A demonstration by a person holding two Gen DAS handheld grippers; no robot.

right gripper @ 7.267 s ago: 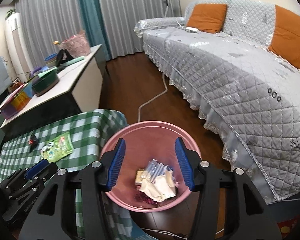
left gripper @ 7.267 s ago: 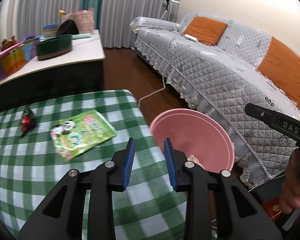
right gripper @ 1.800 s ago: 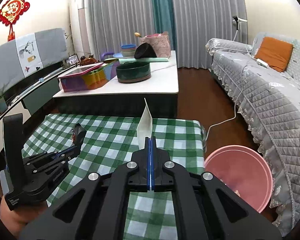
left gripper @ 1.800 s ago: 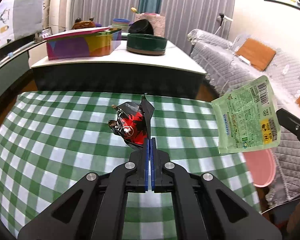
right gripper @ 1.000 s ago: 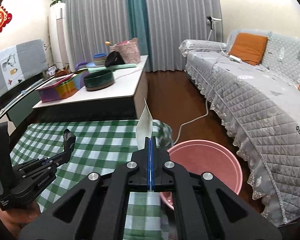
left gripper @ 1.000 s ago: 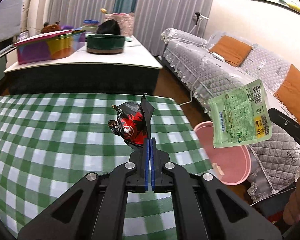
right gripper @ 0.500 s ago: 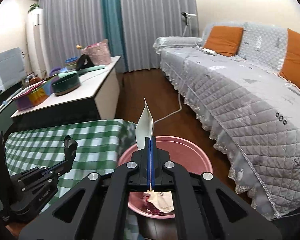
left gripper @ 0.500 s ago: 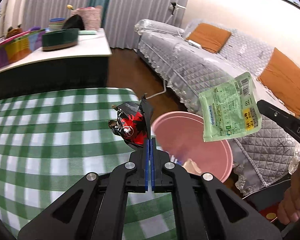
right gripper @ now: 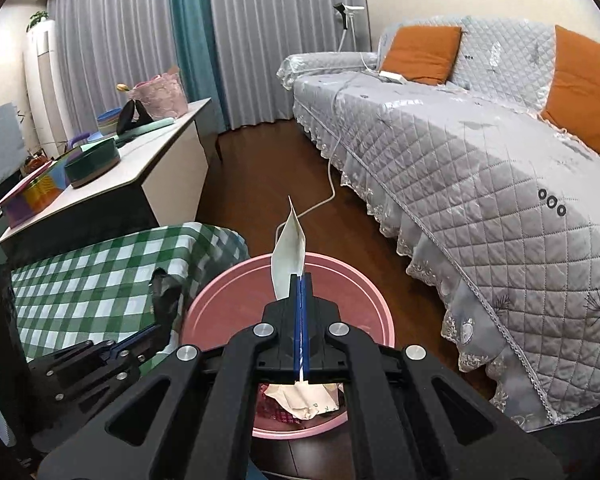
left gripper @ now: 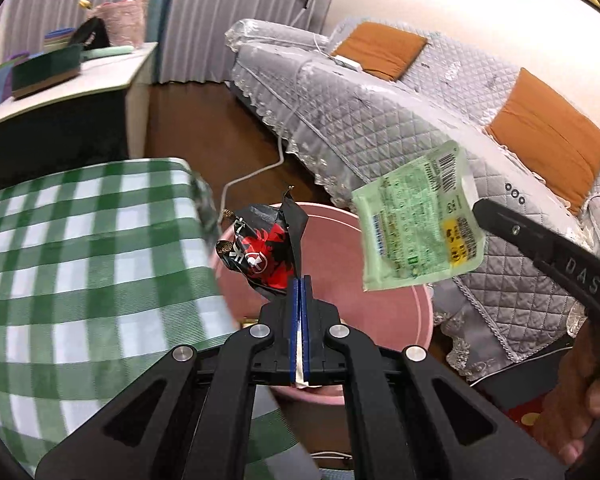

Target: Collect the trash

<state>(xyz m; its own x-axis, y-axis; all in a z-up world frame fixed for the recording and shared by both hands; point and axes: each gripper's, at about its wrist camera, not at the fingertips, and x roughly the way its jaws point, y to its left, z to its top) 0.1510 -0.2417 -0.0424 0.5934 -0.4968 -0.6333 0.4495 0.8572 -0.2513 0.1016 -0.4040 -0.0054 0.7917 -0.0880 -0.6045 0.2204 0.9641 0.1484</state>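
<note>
Left tool [left gripper: 299,284]: clamped tight on a crumpled black-and-red wrapper [left gripper: 265,254], pinched at its lower edge, rest of it standing up past the tips. Hung just off the desk's [left gripper: 79,248] right edge, over the near-left part of the pink bin [left gripper: 412,320].

Right tool [right gripper: 301,284]: also clamped, on a green snack pouch [left gripper: 418,226], gripped by one edge. Seen edge-on from its own camera as a pale sliver [right gripper: 289,256]; flat-on from the left camera, barcode side showing. Sat over the bin's mouth [right gripper: 364,296], nearer the sofa [right gripper: 480,184] side.

Bin on the floor, between the desk's right edge and the sofa skirt. Already held crumpled paper and other scraps [right gripper: 304,398] at the bottom.

Step in hand, by judgement: carry finished, drop stage reached. Both pieces of trash held above the opening, neither released yet. No further trash visible on the checked cloth in either view, so probably the last two items, though part of the desk out of frame.

Next move, as judged: open both tools and let the pieces fall. Left one sat close to the bin's rim beside the desk, so worth nudging further toward the centre first. Pouch light and broad, likely to flutter; lower release safer. Thin film may cling to the pads; a small shake possibly needed.
</note>
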